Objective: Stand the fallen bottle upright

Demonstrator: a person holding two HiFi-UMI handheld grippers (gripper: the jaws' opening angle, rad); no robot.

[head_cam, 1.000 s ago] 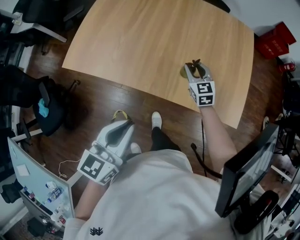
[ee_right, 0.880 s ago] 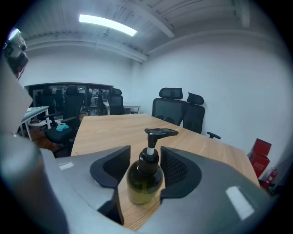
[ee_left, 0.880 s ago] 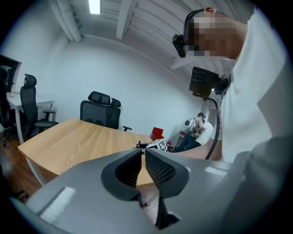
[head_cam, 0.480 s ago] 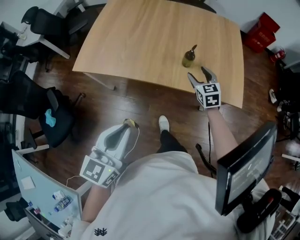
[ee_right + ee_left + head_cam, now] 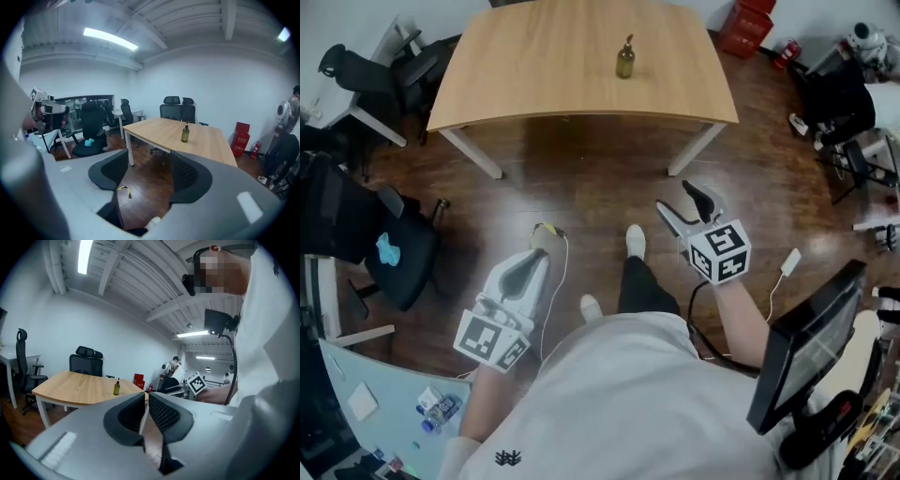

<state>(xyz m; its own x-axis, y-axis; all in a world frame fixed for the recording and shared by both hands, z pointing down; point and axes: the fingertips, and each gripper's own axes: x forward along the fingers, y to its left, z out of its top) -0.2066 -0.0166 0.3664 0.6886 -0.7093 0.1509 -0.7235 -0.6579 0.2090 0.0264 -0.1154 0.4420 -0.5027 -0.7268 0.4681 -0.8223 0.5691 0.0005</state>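
Note:
The small olive-green bottle (image 5: 625, 58) with a dark pump top stands upright on the wooden table (image 5: 534, 66), far from both grippers. It also shows upright in the left gripper view (image 5: 116, 387) and the right gripper view (image 5: 185, 132). My right gripper (image 5: 677, 202) hangs over the floor well short of the table; its jaws stand wide, closing slightly, with nothing between them (image 5: 150, 168). My left gripper (image 5: 542, 239) is low by my left side, its pads together and empty (image 5: 146, 399).
Dark wooden floor lies between me and the table. A black office chair (image 5: 403, 248) with a blue cloth stands at the left, more chairs (image 5: 356, 61) at the far left, a red box (image 5: 748, 23) beyond the table, a monitor (image 5: 806, 347) at my right.
The right gripper has let go of the bottle, opened and pulled far back from the table. The whole view has backed away; the left gripper came back too. The bottle stays upright.

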